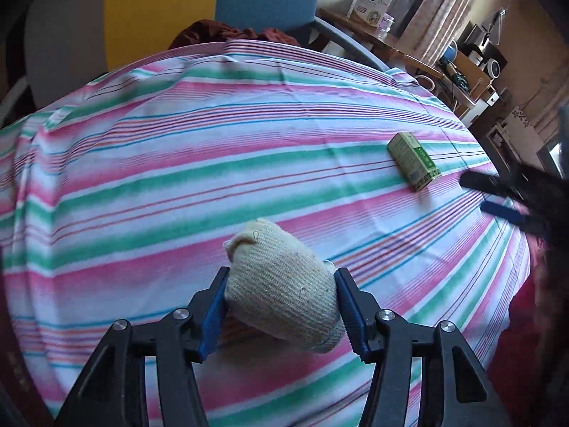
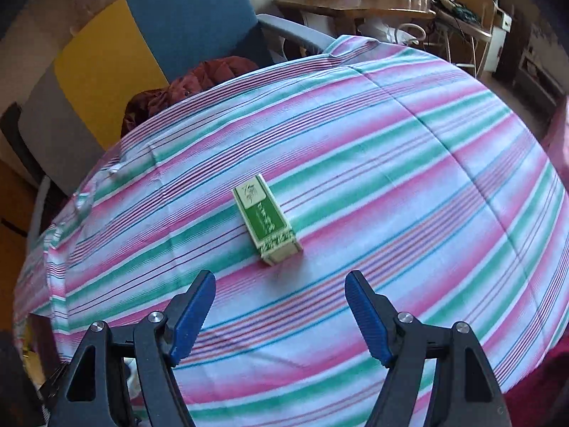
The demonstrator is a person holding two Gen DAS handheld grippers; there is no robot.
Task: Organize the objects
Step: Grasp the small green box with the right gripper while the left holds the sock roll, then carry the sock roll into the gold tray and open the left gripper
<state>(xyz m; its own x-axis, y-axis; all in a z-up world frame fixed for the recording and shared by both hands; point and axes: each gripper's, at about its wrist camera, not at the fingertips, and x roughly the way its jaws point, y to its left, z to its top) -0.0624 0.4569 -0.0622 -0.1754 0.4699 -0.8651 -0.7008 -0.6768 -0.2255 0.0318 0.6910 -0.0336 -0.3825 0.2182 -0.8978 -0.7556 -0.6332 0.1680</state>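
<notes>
Cream knitted fabric, a rolled sock-like bundle, sits clamped between the blue pads of the left gripper over the near part of the striped pink-and-green cloth. The right gripper hangs with jaws spread (empty) just short of the small green-and-cream cardboard box lying flat mid-cloth. Picking up seems the step in hand; next, the right must ease forward and straddle the box's narrow sides.

green box, pink-green striped cloth

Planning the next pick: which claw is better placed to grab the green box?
Right. The right claw is open and empty, with the green box lying just ahead between its fingers. The left claw is shut on a beige knitted roll.
</notes>
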